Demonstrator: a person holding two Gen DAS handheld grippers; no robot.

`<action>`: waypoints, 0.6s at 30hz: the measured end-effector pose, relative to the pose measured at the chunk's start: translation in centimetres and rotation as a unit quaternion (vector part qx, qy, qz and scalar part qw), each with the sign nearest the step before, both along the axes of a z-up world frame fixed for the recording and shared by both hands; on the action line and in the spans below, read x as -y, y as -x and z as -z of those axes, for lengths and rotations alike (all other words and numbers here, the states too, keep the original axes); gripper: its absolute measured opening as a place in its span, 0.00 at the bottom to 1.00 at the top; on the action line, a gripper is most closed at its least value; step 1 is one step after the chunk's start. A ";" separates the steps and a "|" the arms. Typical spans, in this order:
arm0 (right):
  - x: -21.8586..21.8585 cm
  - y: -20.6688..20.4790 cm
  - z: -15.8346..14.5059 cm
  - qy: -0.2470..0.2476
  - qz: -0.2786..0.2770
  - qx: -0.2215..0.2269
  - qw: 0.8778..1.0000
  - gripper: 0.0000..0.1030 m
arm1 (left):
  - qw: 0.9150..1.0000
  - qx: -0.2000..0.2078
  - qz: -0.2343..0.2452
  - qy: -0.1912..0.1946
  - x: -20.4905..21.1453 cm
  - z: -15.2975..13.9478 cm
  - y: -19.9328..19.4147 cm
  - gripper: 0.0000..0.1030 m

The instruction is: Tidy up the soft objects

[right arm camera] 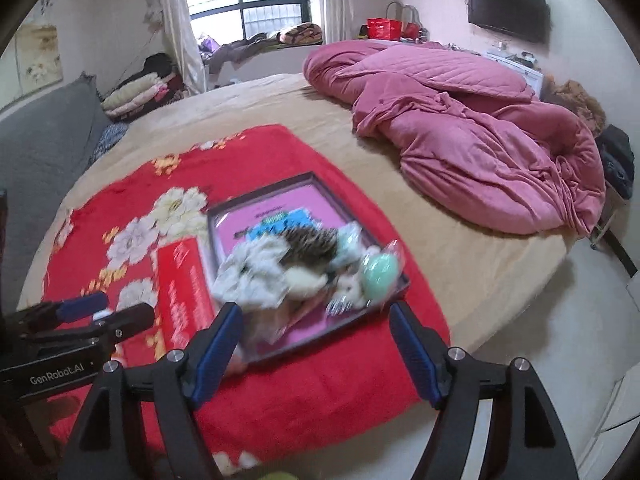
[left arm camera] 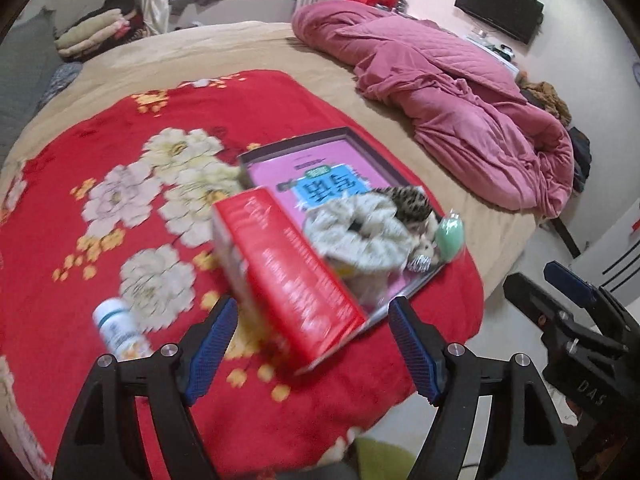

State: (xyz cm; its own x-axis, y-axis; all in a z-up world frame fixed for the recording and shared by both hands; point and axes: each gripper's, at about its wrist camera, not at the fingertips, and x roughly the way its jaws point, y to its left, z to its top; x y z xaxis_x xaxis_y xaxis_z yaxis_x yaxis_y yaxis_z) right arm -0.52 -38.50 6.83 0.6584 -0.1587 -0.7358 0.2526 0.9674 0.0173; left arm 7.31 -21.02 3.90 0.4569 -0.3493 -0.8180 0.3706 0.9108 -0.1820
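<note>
A shallow dark box lid with a pink printed bottom lies on a red flowered blanket. In it sit a fluffy white-grey scrunchie, a spiky hedgehog plush and a mint green soft egg. My left gripper is open and empty, just before a red box. My right gripper is open and empty, just before the lid's near edge.
A white pill bottle lies on the blanket at left. A pink quilt is heaped on the tan bed at right. Folded clothes lie at the far left. The floor is right of the bed.
</note>
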 end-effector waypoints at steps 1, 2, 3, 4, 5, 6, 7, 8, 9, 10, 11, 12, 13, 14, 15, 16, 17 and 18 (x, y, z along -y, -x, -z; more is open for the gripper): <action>-0.9 0.6 0.2 -0.001 -0.004 -0.002 1.000 0.73 | 1.000 0.001 -0.003 -0.003 -0.5 0.0 0.5 0.76; -1.4 1.0 0.4 -0.002 -0.003 -0.004 1.000 0.73 | 1.000 0.001 -0.009 -0.003 -1.1 0.1 1.0 0.76; -2.0 1.6 0.6 -0.008 -0.002 -0.006 1.000 0.73 | 1.000 0.000 -0.011 -0.001 -1.6 0.1 1.6 0.76; -2.5 2.0 0.7 -0.012 -0.003 -0.005 1.000 0.73 | 1.000 0.000 -0.012 -0.002 -2.1 0.3 2.2 0.77; -3.0 2.5 0.9 -0.010 -0.002 -0.003 1.000 0.73 | 1.000 0.001 -0.017 -0.003 -2.7 0.4 2.8 0.76; -3.4 3.0 1.0 -0.007 0.003 -0.004 1.000 0.73 | 1.000 0.001 -0.021 -0.003 -3.0 0.5 3.1 0.77; -3.7 3.3 1.2 -0.011 0.003 -0.005 1.000 0.73 | 1.000 0.001 -0.023 -0.003 -3.5 0.7 3.6 0.77; -4.0 3.7 1.4 -0.015 0.003 -0.004 1.000 0.73 | 1.000 0.002 -0.026 -0.006 -3.9 0.8 4.1 0.77; -4.4 4.1 1.6 -0.014 0.006 -0.006 1.000 0.73 | 1.000 0.002 -0.027 -0.007 -4.1 0.8 4.4 0.77; -4.7 4.4 1.8 -0.015 0.006 -0.012 1.000 0.73 | 1.000 0.002 -0.030 -0.008 -4.4 0.9 4.8 0.77; -4.9 4.6 2.0 -0.018 0.005 -0.015 1.000 0.73 | 0.999 0.004 -0.034 -0.008 -4.8 0.9 5.1 0.77; -5.1 4.9 2.1 -0.019 0.006 -0.017 1.000 0.73 | 0.999 0.006 -0.036 -0.006 -5.1 0.8 5.5 0.77; -5.3 5.2 2.1 -0.017 0.007 -0.018 1.000 0.73 | 0.999 0.007 -0.037 -0.006 -5.2 0.8 5.7 0.77; -5.7 5.5 2.0 -0.015 0.006 -0.017 1.000 0.73 | 0.999 0.010 -0.038 -0.006 -5.3 0.7 6.0 0.77; -5.8 5.9 1.9 -0.013 0.005 -0.014 1.000 0.73 | 0.999 0.013 -0.037 -0.006 -5.5 0.7 6.3 0.77; -6.1 6.3 1.8 -0.008 0.004 -0.011 1.000 0.73 | 0.999 0.015 -0.037 -0.007 -5.6 0.6 6.5 0.77; -6.2 6.5 1.6 -0.006 0.003 -0.008 1.000 0.73 | 0.999 0.016 -0.039 -0.007 -5.8 0.6 6.7 0.77; -6.3 6.8 1.5 -0.005 0.003 -0.004 1.000 0.73 | 0.999 0.017 -0.041 -0.005 -6.0 0.6 7.0 0.77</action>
